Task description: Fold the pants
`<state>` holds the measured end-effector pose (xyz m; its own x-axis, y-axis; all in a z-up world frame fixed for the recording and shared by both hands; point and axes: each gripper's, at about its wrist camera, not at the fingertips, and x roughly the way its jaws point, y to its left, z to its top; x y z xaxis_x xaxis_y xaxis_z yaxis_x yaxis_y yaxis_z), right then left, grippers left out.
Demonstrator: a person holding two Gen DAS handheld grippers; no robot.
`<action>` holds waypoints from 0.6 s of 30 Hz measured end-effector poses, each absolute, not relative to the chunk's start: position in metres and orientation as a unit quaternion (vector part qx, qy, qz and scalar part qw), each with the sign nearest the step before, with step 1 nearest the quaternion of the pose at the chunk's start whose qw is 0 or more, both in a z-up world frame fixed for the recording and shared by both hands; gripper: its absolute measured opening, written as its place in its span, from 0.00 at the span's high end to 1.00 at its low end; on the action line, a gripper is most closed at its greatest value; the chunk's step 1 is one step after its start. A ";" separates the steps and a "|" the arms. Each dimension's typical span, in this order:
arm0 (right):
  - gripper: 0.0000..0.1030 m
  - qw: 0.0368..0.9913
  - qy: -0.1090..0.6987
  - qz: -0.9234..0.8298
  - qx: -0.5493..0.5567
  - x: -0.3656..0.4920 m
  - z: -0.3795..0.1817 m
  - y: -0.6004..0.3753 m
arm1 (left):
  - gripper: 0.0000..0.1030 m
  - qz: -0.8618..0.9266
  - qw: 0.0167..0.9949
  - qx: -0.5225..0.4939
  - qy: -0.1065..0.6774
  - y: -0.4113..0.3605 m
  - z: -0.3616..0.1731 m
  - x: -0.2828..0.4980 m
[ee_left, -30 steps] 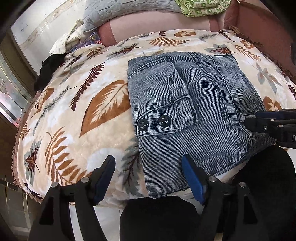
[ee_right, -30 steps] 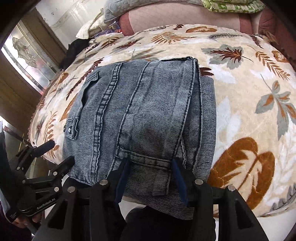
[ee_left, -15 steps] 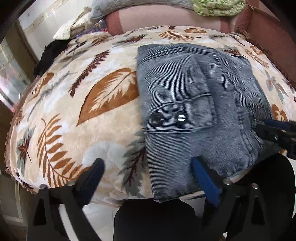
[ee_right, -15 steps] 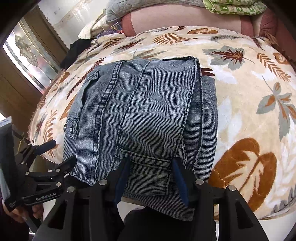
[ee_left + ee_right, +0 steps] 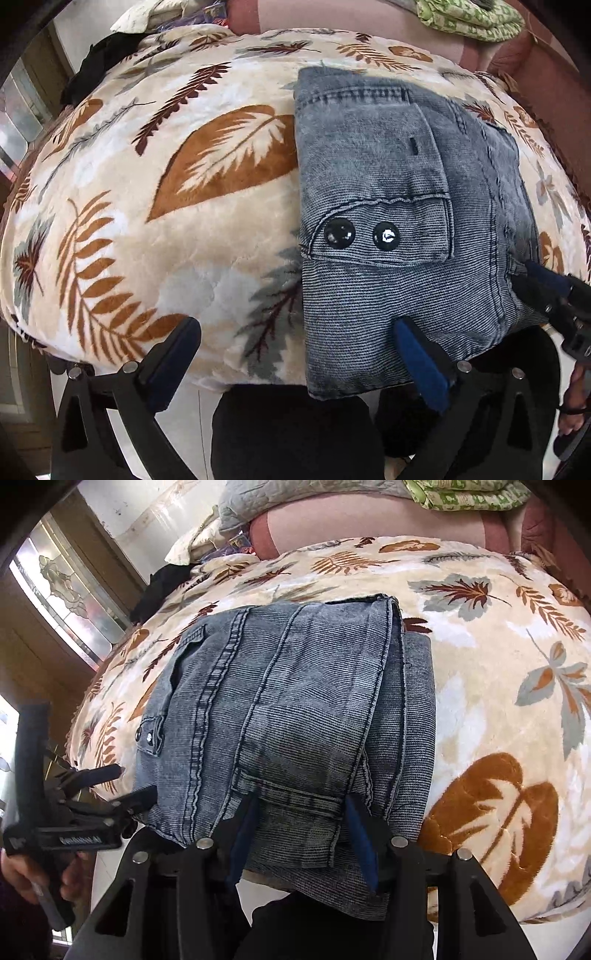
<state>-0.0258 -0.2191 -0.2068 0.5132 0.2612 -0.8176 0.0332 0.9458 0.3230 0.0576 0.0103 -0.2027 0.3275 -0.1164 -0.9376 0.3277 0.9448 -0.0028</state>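
Grey-blue denim pants (image 5: pixel 402 229) lie folded into a compact stack on a leaf-print blanket; they also show in the right wrist view (image 5: pixel 295 720). A flap pocket with two black snaps (image 5: pixel 360 234) faces up. My left gripper (image 5: pixel 295 343) is open, its right finger resting on the stack's near edge, its left finger over the blanket. My right gripper (image 5: pixel 299 819) is open, its fingers straddling the near hem of the stack. Each gripper shows in the other's view: the right gripper (image 5: pixel 546 291), the left gripper (image 5: pixel 122 786).
The cream leaf-print blanket (image 5: pixel 184 221) covers a rounded bed surface that drops off at the near edge. A pink bolster (image 5: pixel 369 528), a grey quilt (image 5: pixel 295 498) and green bedding (image 5: pixel 472 494) lie at the back. A dark garment (image 5: pixel 99 62) lies far left. A glass door (image 5: pixel 66 590) stands to the left.
The left gripper has shifted left and nearer the blanket, so the pants sit further right in its view. The right gripper has barely moved.
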 end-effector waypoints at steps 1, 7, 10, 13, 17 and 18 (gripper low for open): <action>0.48 0.856 0.491 0.067 0.147 -0.027 -0.205 -0.219 | 0.00 -0.135 0.811 0.099 0.561 0.010 -0.198 0.058; 0.48 0.846 0.495 0.083 0.177 -0.037 -0.188 -0.230 | 0.00 -0.118 0.843 0.121 0.511 0.008 -0.161 0.058; 0.48 0.865 0.465 0.076 0.173 -0.035 -0.170 -0.235 | 0.00 -0.115 0.853 0.119 0.496 0.002 -0.147 0.075; 0.48 0.877 0.438 0.075 0.181 -0.024 -0.155 -0.238 | 0.00 -0.104 0.860 0.129 0.483 -0.009 -0.144 0.092; 0.48 0.891 0.409 0.077 0.183 0.004 -0.143 -0.235 | 0.00 -0.093 0.861 0.125 0.485 -0.015 -0.149 0.121; 0.48 0.893 0.405 0.075 0.182 0.010 -0.142 -0.236 | 0.00 -0.088 0.860 0.123 0.488 -0.017 -0.150 0.125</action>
<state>0.0102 -0.2359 -0.1418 0.6604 0.2802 -0.6967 0.0141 0.9230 0.3846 0.1245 -0.0173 -0.1498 0.5086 -0.0309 -0.8605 0.2710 0.9543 0.1258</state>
